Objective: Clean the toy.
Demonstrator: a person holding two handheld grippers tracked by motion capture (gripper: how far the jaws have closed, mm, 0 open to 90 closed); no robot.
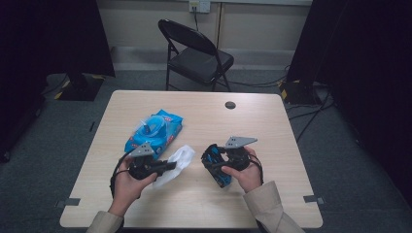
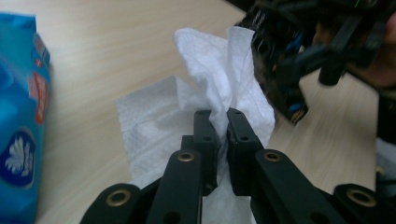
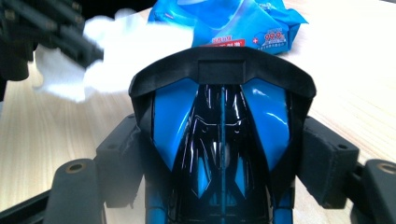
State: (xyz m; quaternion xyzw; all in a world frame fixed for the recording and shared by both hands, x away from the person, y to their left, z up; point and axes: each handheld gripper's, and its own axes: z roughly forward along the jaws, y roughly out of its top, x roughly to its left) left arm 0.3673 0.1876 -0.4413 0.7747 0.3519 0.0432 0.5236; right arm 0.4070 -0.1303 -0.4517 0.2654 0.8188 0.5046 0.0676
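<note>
L gripper (image 2: 218, 122) is clamped on a white wet wipe (image 2: 205, 93), which hangs off the table, evidently ready for wiping. R gripper (image 3: 223, 154) grips a blue-black toy car (image 3: 222, 135) by its sides, lifted at approx. 3 o'clock of the wipe, presented for cleaning. Blue wipes pack (image 1: 154, 132) lies at 11 o'clock of L gripper, w/in reach.

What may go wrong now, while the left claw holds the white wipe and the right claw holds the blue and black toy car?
1. The left claw pinches only a bunched fold of the thin white wet wipe, so the wipe might slip out or tear during rubbing.
2. The right claw grips the glossy blue and black toy car by its sides; pressure from wiping could twist it loose.
3. The blue wipe packet seems to be open, so the remaining wipes may dry.
</note>
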